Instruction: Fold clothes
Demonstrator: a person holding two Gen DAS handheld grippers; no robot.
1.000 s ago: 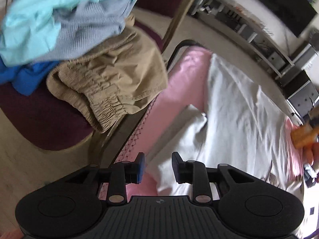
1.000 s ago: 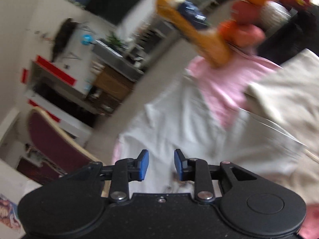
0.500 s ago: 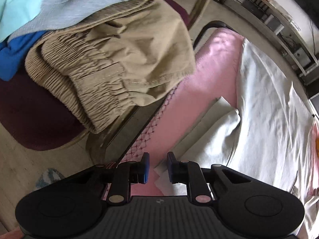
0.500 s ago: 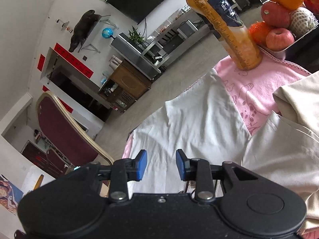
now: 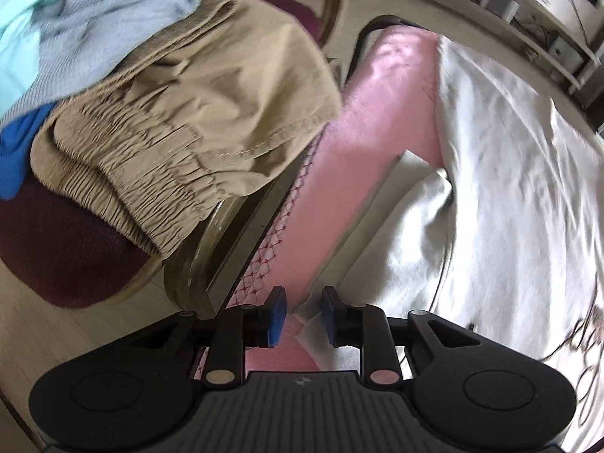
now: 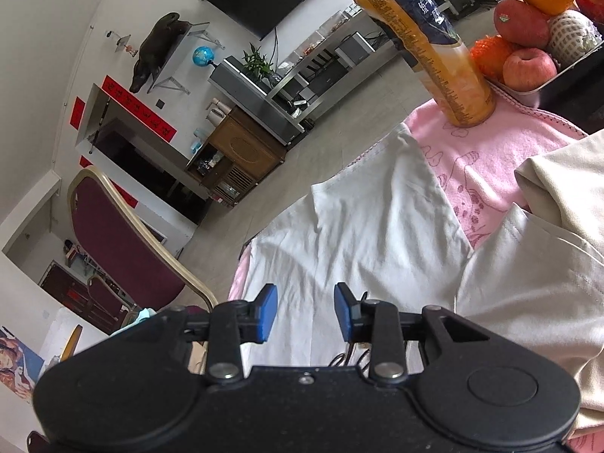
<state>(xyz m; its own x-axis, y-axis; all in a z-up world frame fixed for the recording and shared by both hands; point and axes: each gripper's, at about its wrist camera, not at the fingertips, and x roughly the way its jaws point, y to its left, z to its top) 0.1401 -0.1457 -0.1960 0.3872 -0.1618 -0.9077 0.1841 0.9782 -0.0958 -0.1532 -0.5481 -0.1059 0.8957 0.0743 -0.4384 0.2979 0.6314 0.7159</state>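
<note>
White T-shirt [image 5: 509,158] lies spread on the pink-towelled bench [image 5: 377,105]. Left hand-held gripper [image 5: 302,317] hovers narrowly parted over its near sleeve edge; right hand-held gripper [image 6: 305,313] gapes wider above the body. Thin, limp cotton, I'd say: pinch seams or hems.

White T-shirt [image 5: 509,173] lay spread flat on pink towel, fabric wrinkled, one sleeve [image 5: 419,204] angled out over the pink; dark line print partly visible near one edge. Second cream garment [image 6: 528,264] lay beside it, overlapping its edge. Tan shorts [image 5: 181,128] with elastic waistband sat bunched on chair seat under a grey-blue knit [image 5: 113,19], aqua [image 5: 19,37] and blue [image 5: 15,151] pieces.
</note>
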